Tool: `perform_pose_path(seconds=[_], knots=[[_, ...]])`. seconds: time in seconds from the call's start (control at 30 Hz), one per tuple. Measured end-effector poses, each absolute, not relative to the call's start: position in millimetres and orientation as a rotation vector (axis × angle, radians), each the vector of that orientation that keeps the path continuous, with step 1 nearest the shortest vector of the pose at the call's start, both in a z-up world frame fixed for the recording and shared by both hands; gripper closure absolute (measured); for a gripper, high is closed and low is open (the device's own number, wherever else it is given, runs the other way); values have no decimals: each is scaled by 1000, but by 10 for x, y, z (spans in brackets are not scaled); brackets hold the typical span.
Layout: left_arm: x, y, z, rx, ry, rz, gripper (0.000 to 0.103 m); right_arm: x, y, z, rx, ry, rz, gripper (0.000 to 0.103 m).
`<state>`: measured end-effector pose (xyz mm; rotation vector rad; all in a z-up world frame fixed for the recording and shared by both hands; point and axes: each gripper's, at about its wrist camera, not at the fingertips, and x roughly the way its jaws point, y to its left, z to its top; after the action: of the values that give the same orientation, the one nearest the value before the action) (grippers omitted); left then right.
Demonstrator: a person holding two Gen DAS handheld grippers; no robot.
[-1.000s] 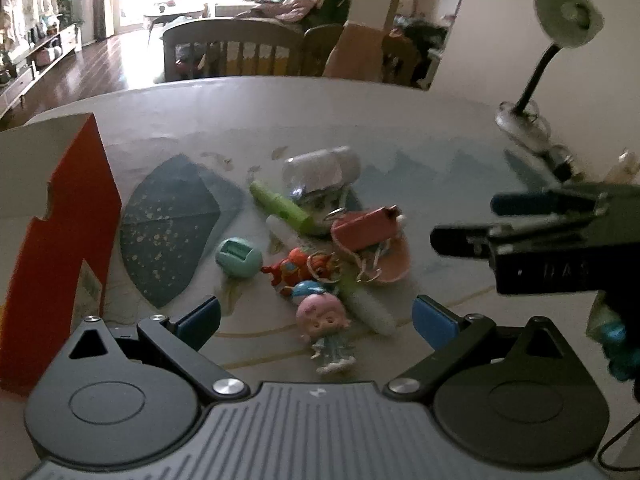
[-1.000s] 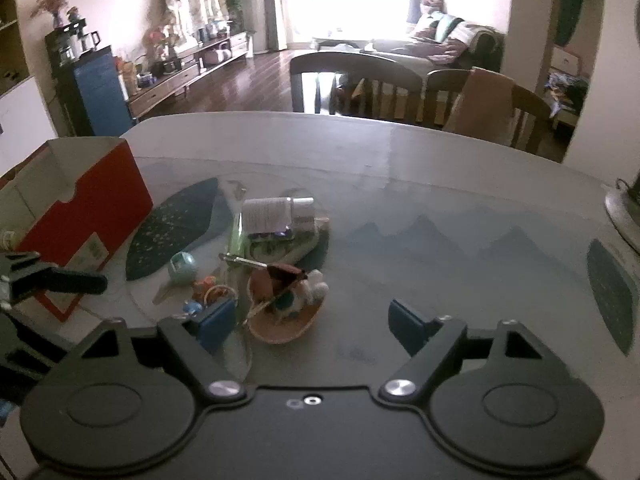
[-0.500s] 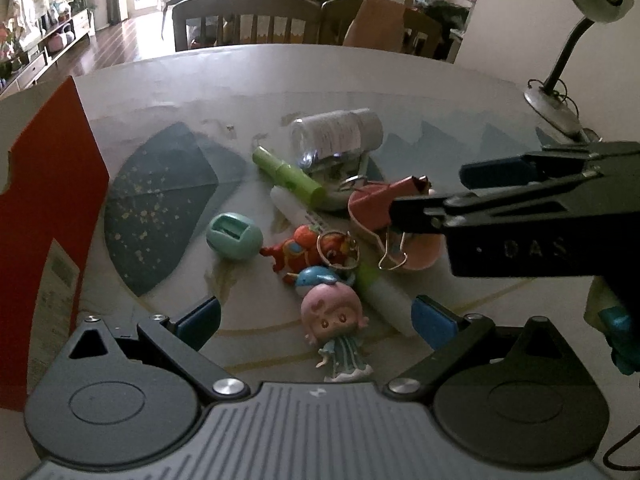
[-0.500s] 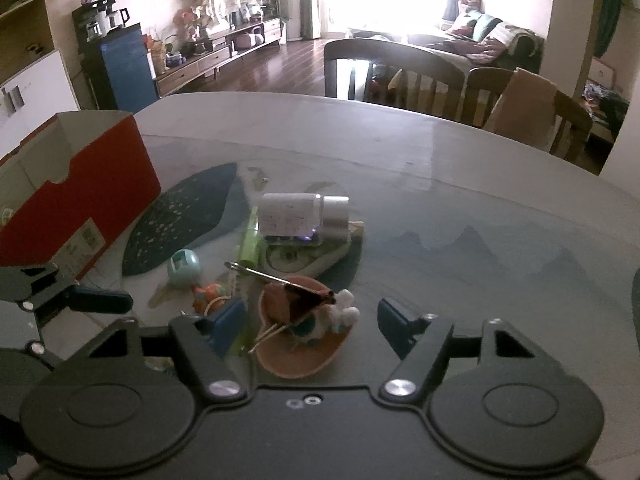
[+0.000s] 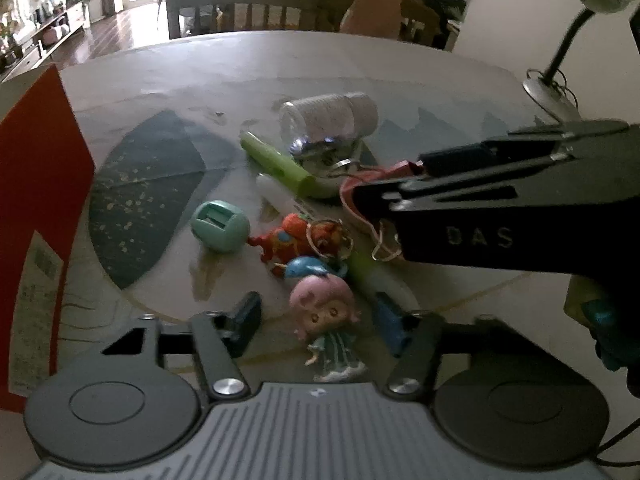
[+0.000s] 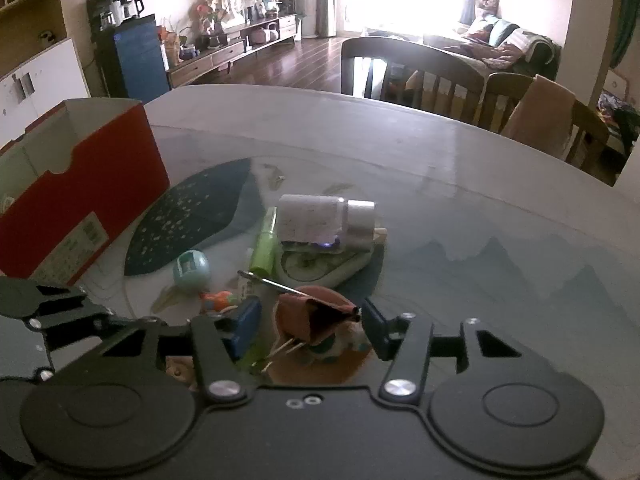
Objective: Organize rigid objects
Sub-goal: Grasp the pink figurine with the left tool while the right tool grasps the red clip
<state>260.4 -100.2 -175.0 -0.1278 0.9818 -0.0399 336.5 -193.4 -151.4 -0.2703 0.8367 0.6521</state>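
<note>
Pink-haired doll figurine in a teal dress [image 5: 326, 322] lies head-away between the left gripper's [image 5: 318, 326] parted jaws; right gripper [image 6: 310, 322] straddles a brown pouch [image 6: 308, 314], unclamped; red cardboard box [image 6: 80, 200] open-topped

– What colour was the box [image 6: 80, 196]?
– Red outside, pale inside.
– And the doll [image 5: 324, 312]?
– She had pink hair and a light blue-green dress.
– The little round thing [image 5: 219, 227]?
– Mint green. The tube [image 5: 278, 164] was bright green.
– And the mat [image 6: 200, 216]?
– Dark blue-green with light speckles. The gripper pads [image 5: 390, 328] were blue.
</note>
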Motion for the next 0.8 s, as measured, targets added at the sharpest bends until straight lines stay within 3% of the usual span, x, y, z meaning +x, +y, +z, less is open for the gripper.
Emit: perform_pose_path(seconds=[0.17,0.37,0.8], knots=[[2603,-1043,-1744,-111,987,-53,65,3359,-1929,-1512,-279,826,626,59],[2591,-1047,-1728,-108,997,-43,65,3339,-1954,-1474,-284,807,616,70],[2440,-941,-1511,-148,969,-40,66,3120,-2066,-1241,-248,775,610,71]])
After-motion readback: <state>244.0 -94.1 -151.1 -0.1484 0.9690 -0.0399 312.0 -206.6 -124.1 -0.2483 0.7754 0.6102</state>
